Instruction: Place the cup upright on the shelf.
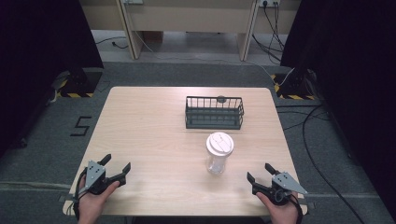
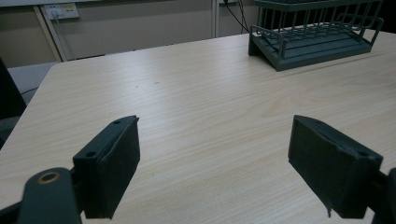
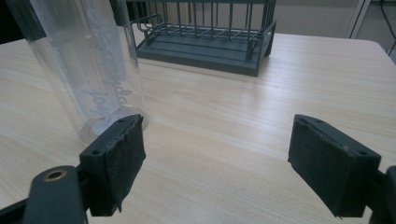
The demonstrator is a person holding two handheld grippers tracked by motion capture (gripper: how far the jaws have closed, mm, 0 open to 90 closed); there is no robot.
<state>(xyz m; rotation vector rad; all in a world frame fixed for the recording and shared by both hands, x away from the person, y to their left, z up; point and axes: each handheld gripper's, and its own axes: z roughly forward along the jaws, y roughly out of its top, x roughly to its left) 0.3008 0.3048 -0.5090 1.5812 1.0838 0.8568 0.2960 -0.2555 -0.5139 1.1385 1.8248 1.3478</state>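
high view: basket (image 1: 214,113) behind tumbler (image 1: 218,154)

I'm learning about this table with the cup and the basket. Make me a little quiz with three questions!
1. True or false: the clear plastic cup with the white lid stands upright on the light wooden table.
2. Which gripper is nearer the cup? A) left gripper B) right gripper
3. Fill in: the dark green wire basket sits ____ the cup, as seen from the person's side.

Key
1. True. It stands upright, lid on top.
2. B. In the right gripper view the cup rises just beyond one jaw; both grippers' jaws are spread wide and hold nothing.
3. Behind. It sits farther from the person, apart from the cup.
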